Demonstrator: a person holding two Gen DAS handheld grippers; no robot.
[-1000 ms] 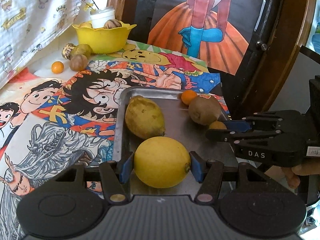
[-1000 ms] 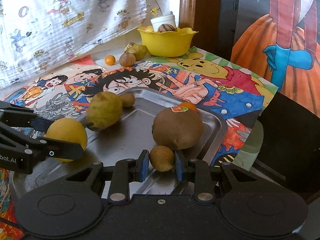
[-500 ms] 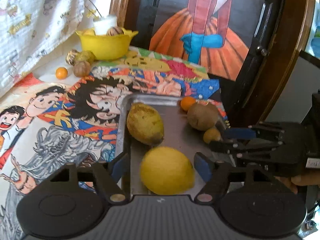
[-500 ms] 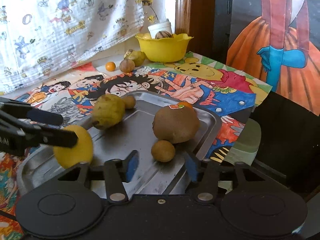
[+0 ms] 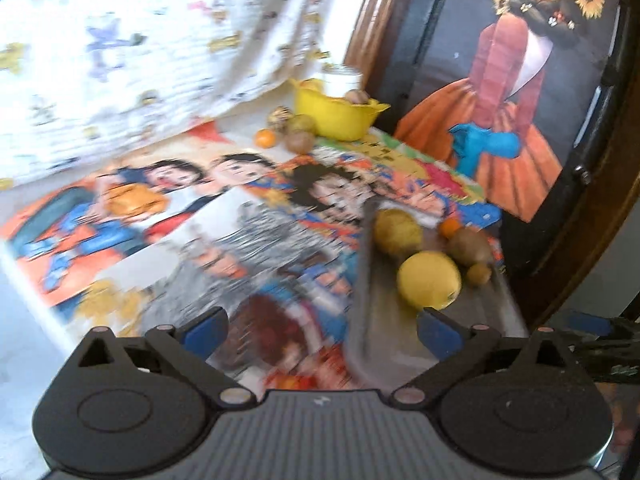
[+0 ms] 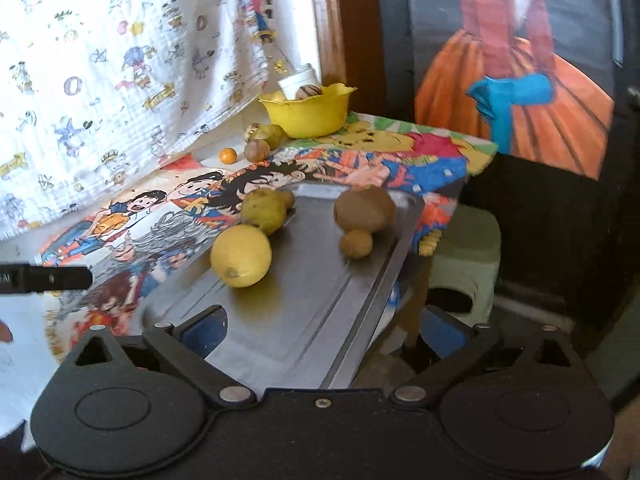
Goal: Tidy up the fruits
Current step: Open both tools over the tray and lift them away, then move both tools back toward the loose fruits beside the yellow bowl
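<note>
Cartoon cloth (image 5: 280,200) fills left view; right shows tray (image 6: 320,300); both hand-held grippers spread.

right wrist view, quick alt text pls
A metal tray on a cartoon-print cloth holds a yellow lemon, a greenish fruit and two brown fruits. The open right claw hangs empty over its near end.
</note>
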